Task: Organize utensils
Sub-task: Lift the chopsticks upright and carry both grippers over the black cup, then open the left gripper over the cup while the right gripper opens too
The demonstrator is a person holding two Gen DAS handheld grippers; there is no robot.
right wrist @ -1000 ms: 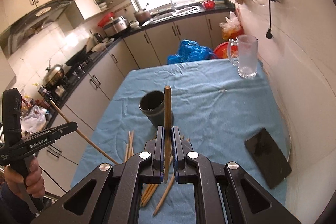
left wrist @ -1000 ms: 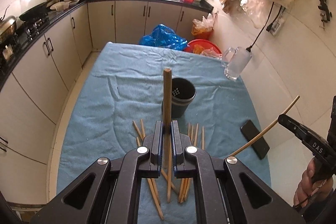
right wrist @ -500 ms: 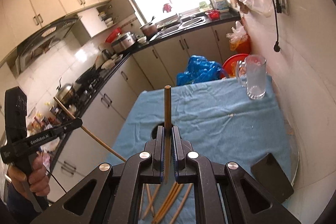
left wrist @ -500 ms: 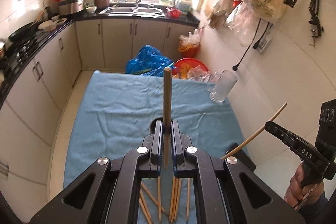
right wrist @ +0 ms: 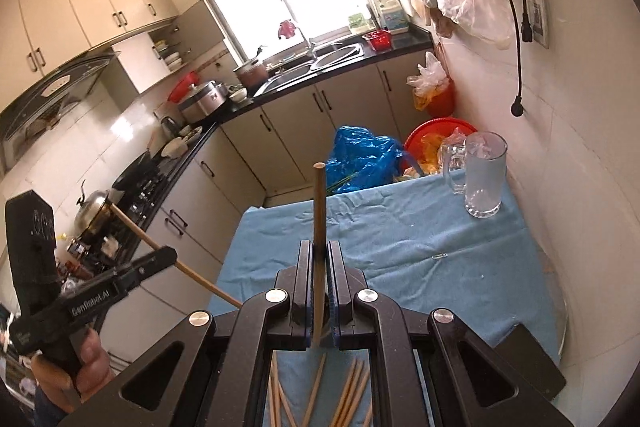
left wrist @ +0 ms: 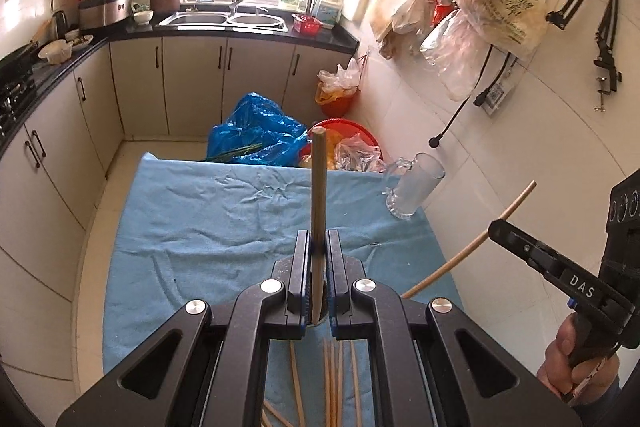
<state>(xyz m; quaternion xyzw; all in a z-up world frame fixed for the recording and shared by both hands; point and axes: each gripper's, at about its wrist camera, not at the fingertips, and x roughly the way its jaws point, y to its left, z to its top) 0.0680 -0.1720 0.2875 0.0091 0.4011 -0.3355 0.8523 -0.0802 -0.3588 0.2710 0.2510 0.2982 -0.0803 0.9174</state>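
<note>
- Wooden chopstick (left wrist: 319, 187): clamped upright in the left claw (left wrist: 319, 269), whose jaws are closed tight on it; its tip points toward 12 o'clock.
- Second chopstick (right wrist: 319, 211): clamped the same way in the right claw (right wrist: 319, 271), jaws closed tight on its lower shaft.
- Loose chopsticks (left wrist: 334, 379): lying on the blue cloth of the desk (left wrist: 208, 227) at 6 o'clock, below both claws.
- Glass mug (right wrist: 482, 181): standing on the desk at 2 o'clock in the right wrist view.
- Black phone (right wrist: 532, 359): lying flat at the desk edge at 4 o'clock.
</note>
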